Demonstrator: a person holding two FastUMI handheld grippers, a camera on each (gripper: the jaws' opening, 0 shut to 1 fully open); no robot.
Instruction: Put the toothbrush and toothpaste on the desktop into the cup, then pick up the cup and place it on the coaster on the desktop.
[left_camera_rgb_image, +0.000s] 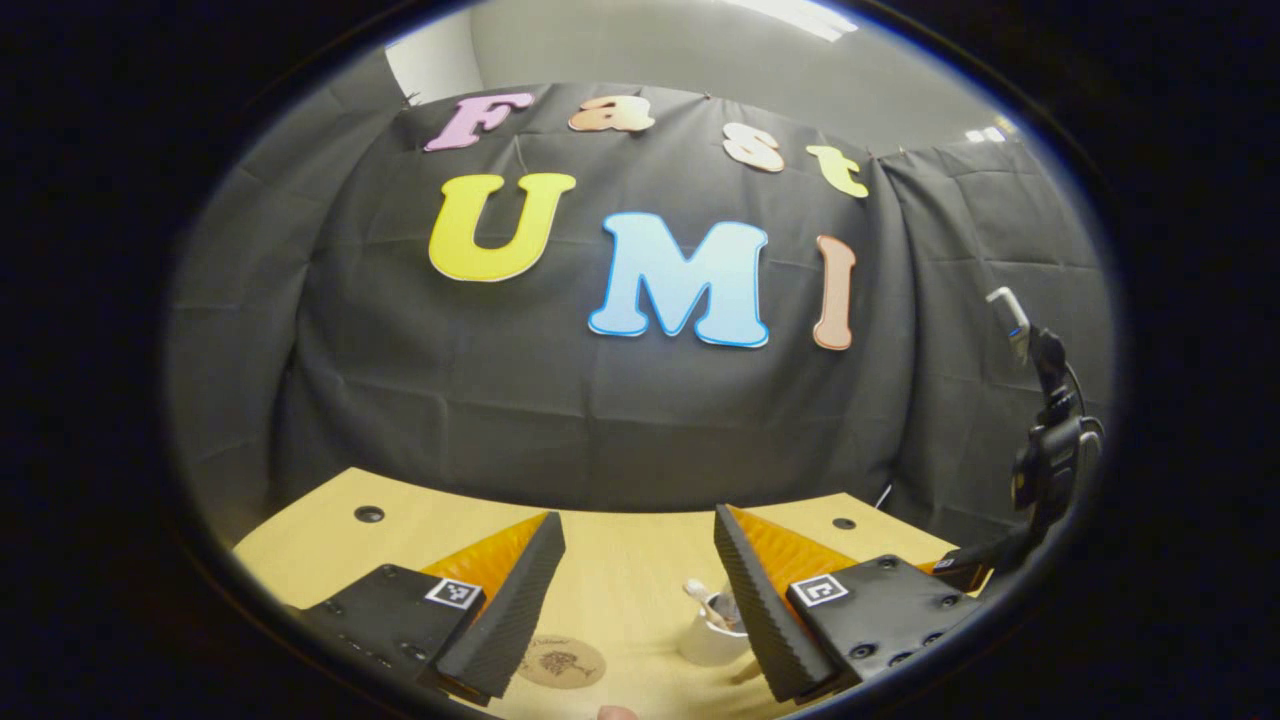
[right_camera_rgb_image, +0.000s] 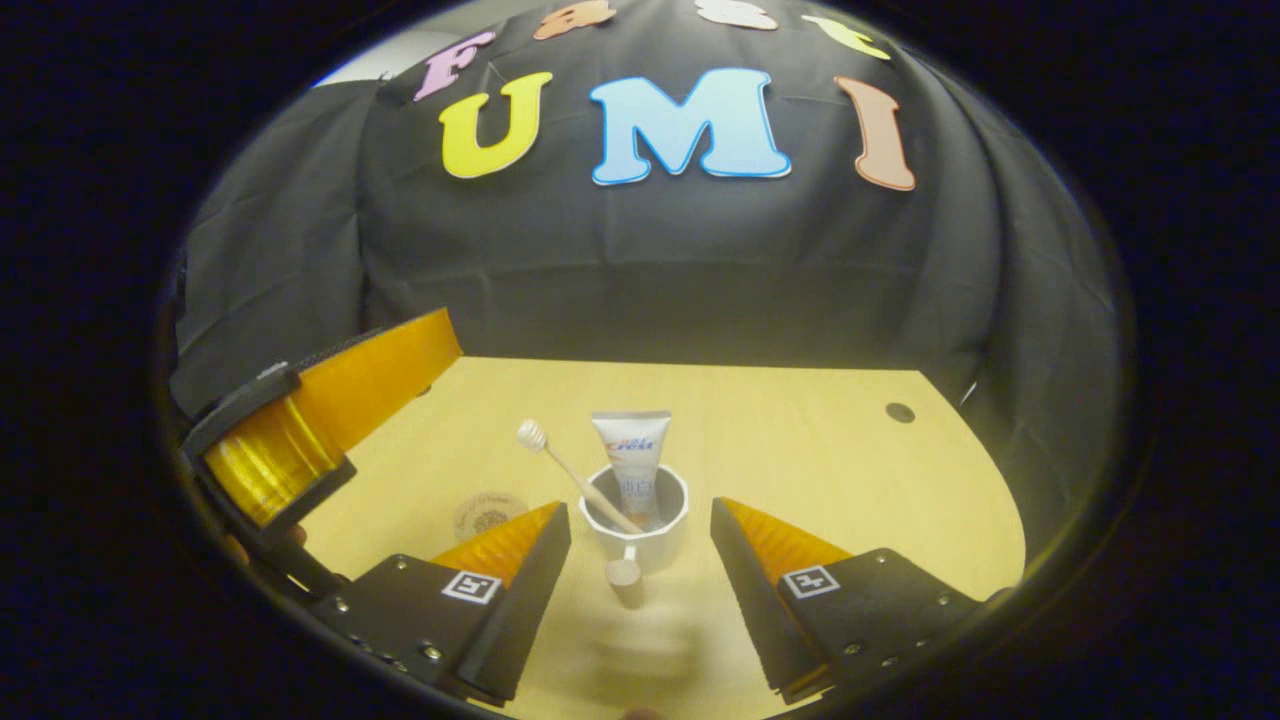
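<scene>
In the right gripper view, the right gripper (right_camera_rgb_image: 640, 560), with its black ribbed pads and orange finger backs, stands wide open just short of the white faceted ceramic cup (right_camera_rgb_image: 640, 530), which sits on the pale wooden desktop (right_camera_rgb_image: 820, 450) in the gap between the two fingers; neither finger touches it and the gripper holds nothing. The cup's short handle with a round wooden tip (right_camera_rgb_image: 625, 578) points toward the camera. Inside the cup stand the white toothpaste tube (right_camera_rgb_image: 632, 455), upright with its flat crimped end on top, and the wooden toothbrush with a white head (right_camera_rgb_image: 570, 470), which leans out over the rim to the left. Beyond and to the left of the cup lies the round brown printed coaster (right_camera_rgb_image: 487, 515), apart from the cup and bare. The left gripper (right_camera_rgb_image: 300, 420) shows at the left edge of this view, seen from the side, raised above the desktop. In the left gripper view, the left gripper (left_camera_rgb_image: 640, 590) also stands wide open with nothing between its fingers; low in the gap lie the coaster (left_camera_rgb_image: 562, 662) and, to its right, the cup (left_camera_rgb_image: 712, 630), partly hidden by the right-hand finger. A black cabled device on a stand (left_camera_rgb_image: 1050, 440) rises at the right edge.
</scene>
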